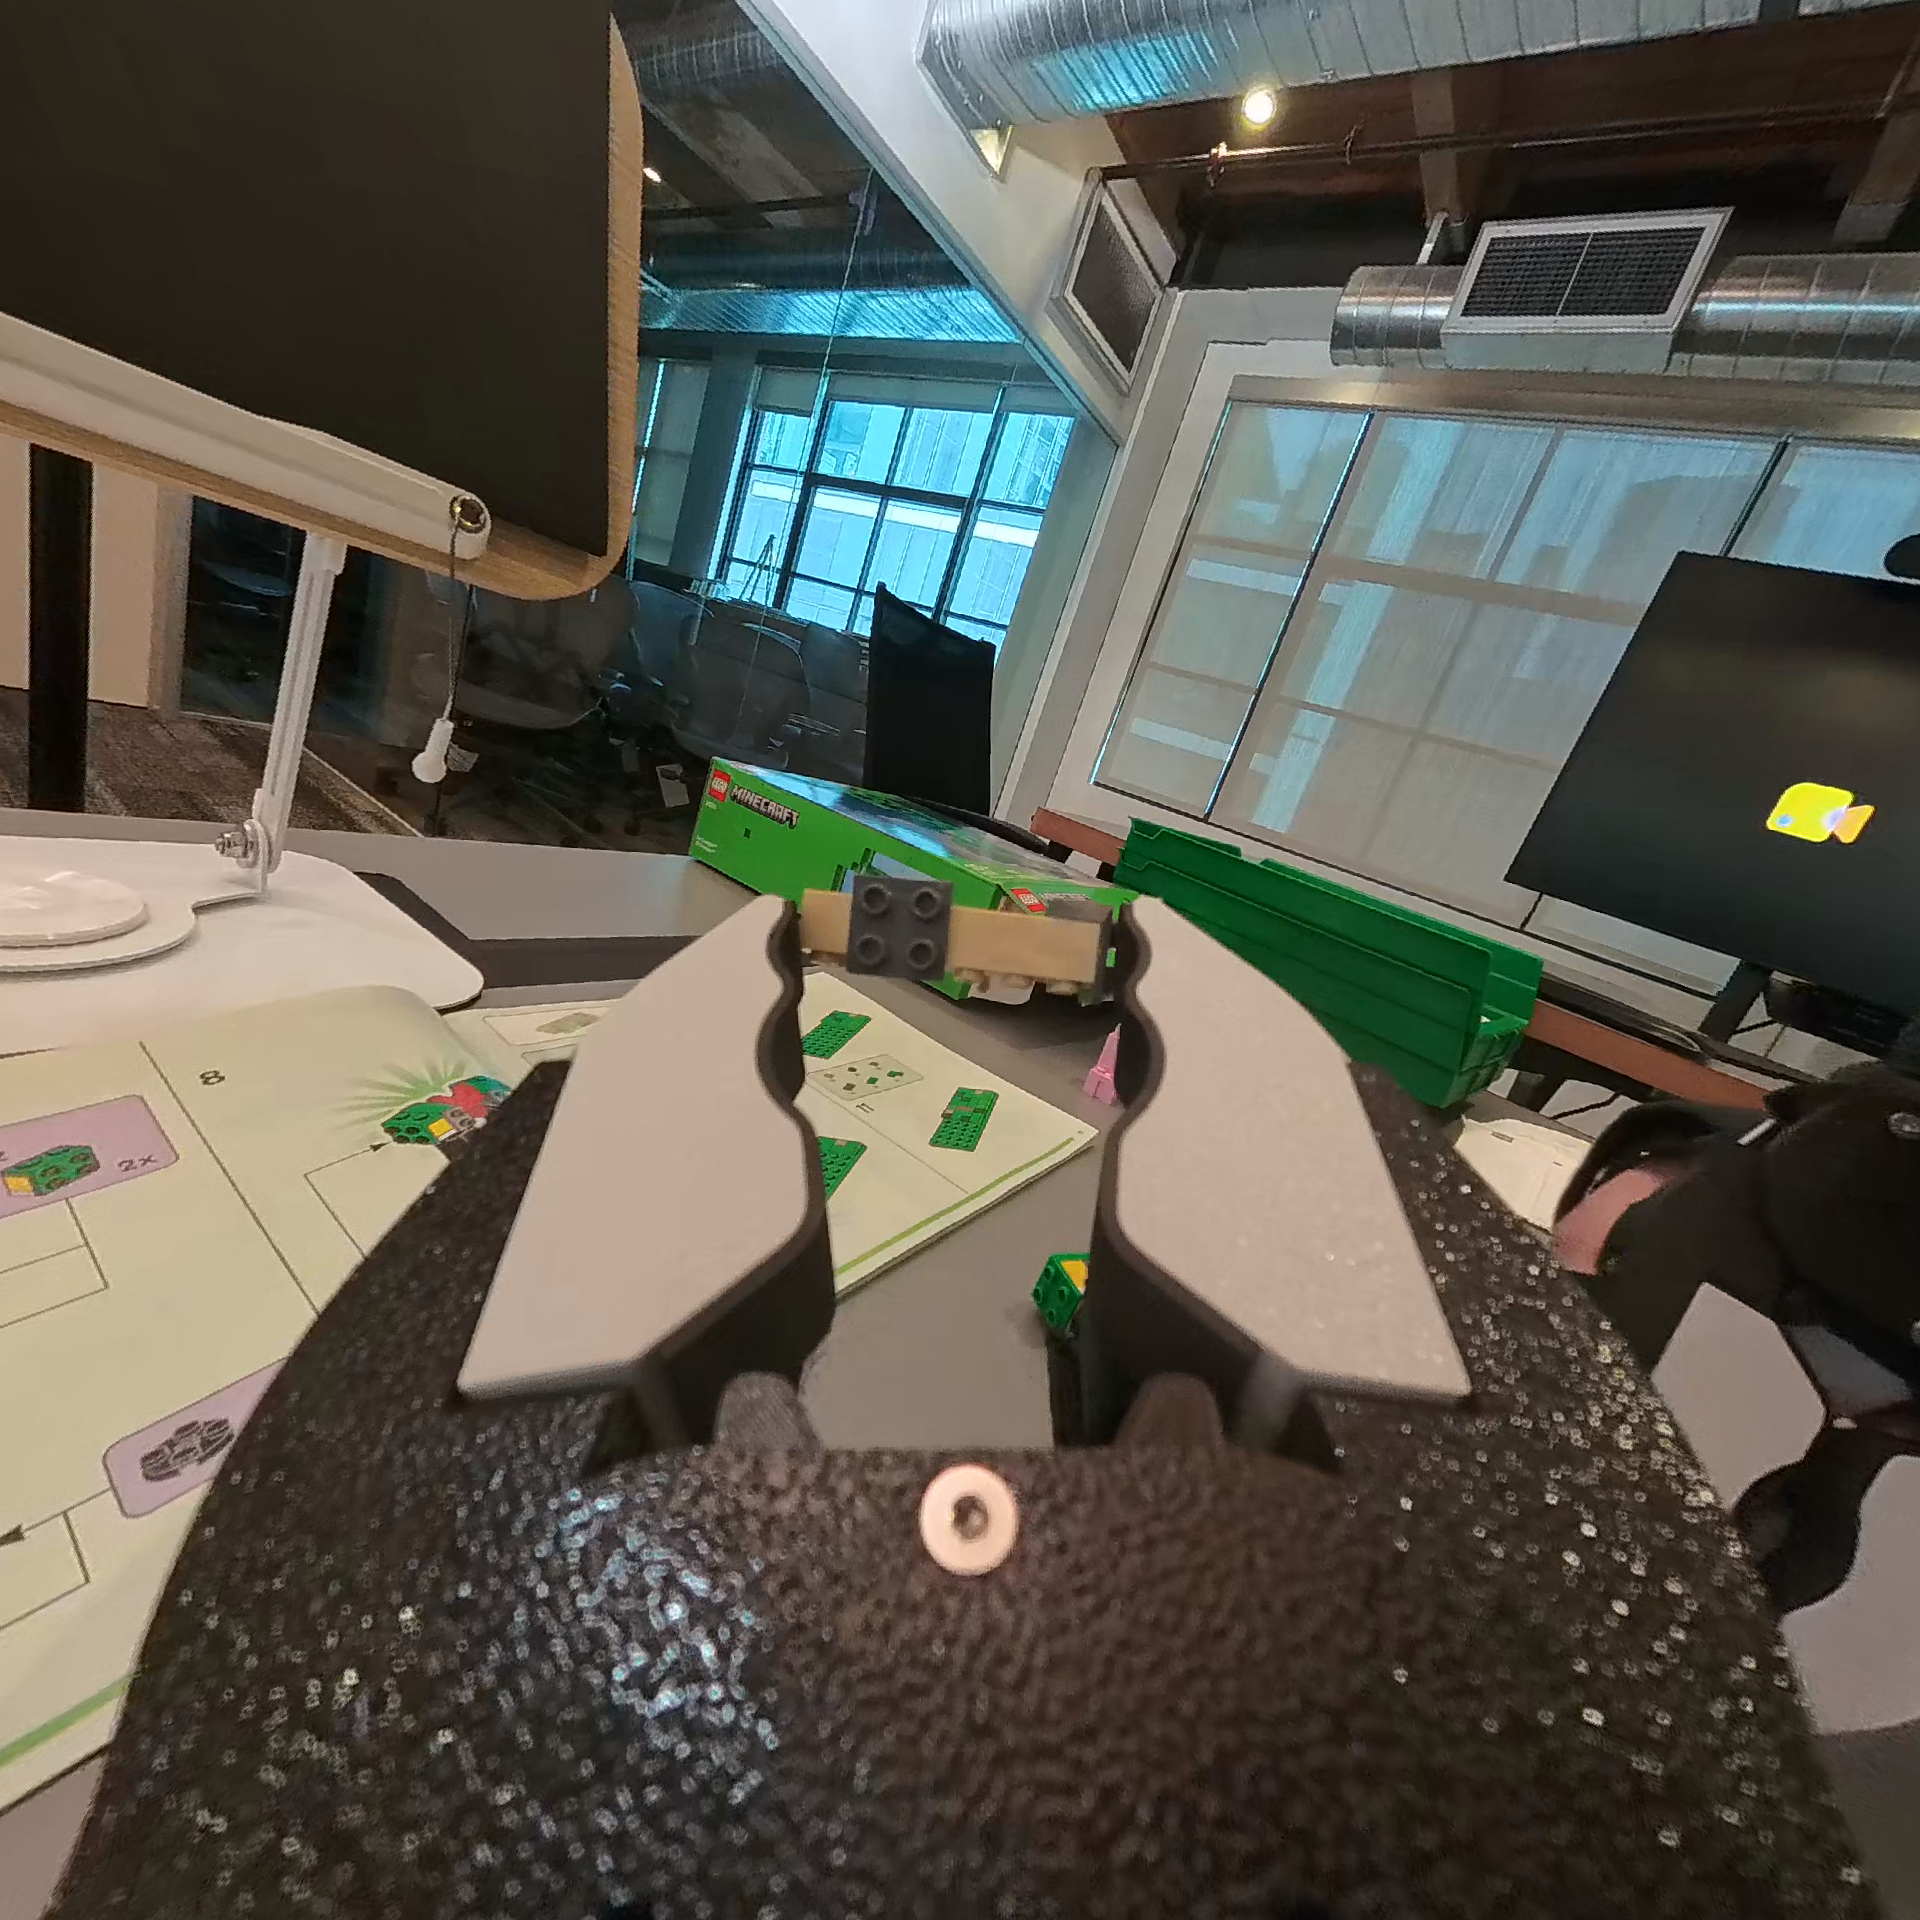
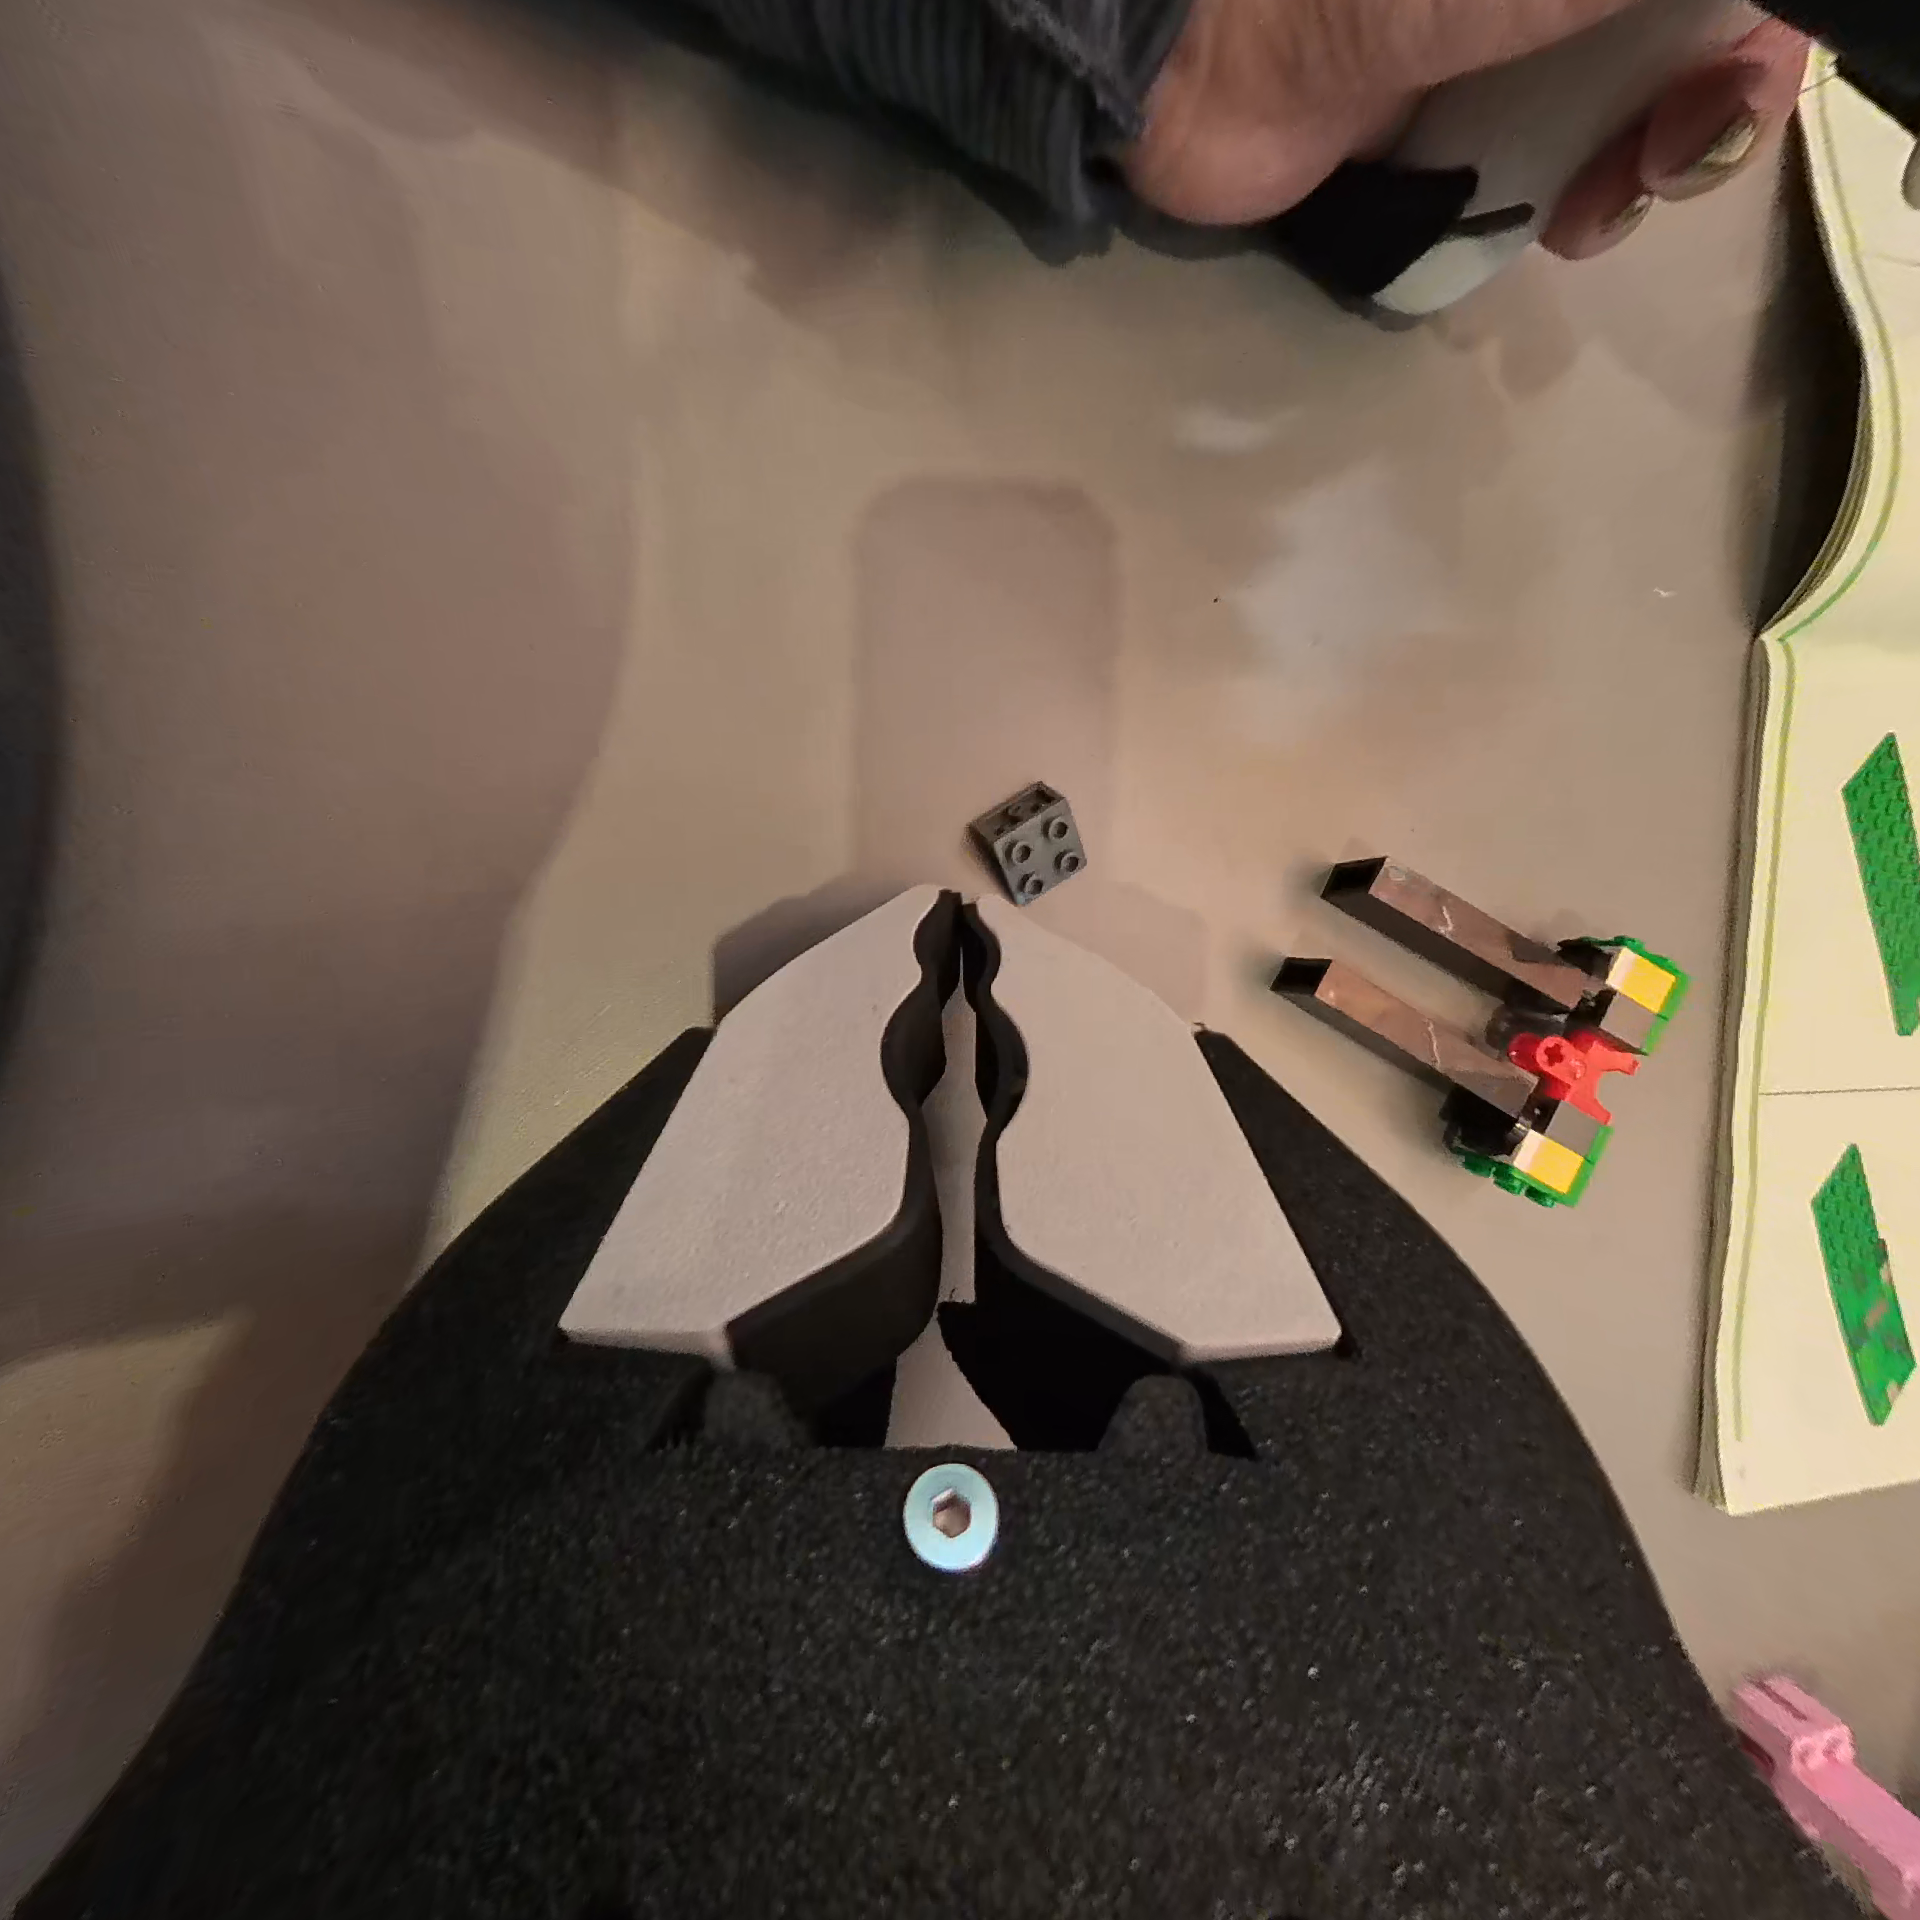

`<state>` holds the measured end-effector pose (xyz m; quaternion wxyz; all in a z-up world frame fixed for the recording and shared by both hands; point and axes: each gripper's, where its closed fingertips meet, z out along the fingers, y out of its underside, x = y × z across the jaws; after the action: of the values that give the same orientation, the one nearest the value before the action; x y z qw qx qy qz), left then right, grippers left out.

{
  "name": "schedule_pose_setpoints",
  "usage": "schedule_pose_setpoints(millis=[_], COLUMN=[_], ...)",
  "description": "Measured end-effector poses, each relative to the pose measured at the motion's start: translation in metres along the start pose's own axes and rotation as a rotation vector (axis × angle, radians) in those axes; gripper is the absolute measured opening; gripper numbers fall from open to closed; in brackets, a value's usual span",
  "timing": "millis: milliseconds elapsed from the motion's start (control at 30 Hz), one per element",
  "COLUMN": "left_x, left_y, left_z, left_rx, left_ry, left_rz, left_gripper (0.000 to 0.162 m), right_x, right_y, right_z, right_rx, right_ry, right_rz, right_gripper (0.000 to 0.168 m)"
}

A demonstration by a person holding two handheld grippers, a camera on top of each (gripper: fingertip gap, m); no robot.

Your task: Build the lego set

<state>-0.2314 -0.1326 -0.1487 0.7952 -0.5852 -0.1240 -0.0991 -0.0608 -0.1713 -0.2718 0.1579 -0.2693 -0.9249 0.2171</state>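
Observation:
My left gripper (image 1: 956, 951) is shut on a tan Lego assembly (image 1: 1023, 948) with a dark grey four-stud piece (image 1: 899, 925) on its face, held level above the table. My right gripper (image 2: 961, 909) is shut and empty, pointing down at the table. A small dark grey bracket brick (image 2: 1029, 844) lies just beyond its tips, slightly right. A sub-build of two long black pieces with green, yellow and red parts (image 2: 1486, 1039) lies to the right. A green and yellow brick (image 1: 1062, 1286) lies on the table below the left gripper.
The open instruction booklet (image 1: 208, 1195) lies at left, and also shows in the right wrist view (image 2: 1849, 935). A green set box (image 1: 883, 842) and green bins (image 1: 1330, 966) stand behind. A pink piece (image 2: 1829, 1766) lies near. A hand (image 2: 1351, 94) holds the other gripper's handle. My right fingertips sit around 20 cm from my left ones.

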Motion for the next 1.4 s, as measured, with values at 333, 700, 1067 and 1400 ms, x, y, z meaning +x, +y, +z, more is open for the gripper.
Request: schedule_pose_setpoints(millis=[333,700,1067,1400], left_x=[-0.001,-0.002,-0.003,-0.002], left_y=[0.0,-0.001,-0.002,-0.001], left_z=[0.0,-0.001,-0.001,0.0], left_rx=[0.002,0.007,0.017,0.013], left_ry=[-0.001,-0.001,-0.001,0.006], left_rz=[-0.009,-0.02,-0.038,-0.047], left_gripper=[0.057,0.057,0.057,0.057], right_x=[0.011,0.035,0.012,0.034], right_y=[-0.002,-0.008,-0.011,-0.01], right_z=[0.01,0.005,0.01,0.009], right_rx=[-0.011,0.059,0.023,0.079], right_ry=[0.073,0.196,0.15,0.248], right_rz=[-0.027,0.136,0.215,0.322], right_gripper=[0.0,0.0,0.0,0.0])
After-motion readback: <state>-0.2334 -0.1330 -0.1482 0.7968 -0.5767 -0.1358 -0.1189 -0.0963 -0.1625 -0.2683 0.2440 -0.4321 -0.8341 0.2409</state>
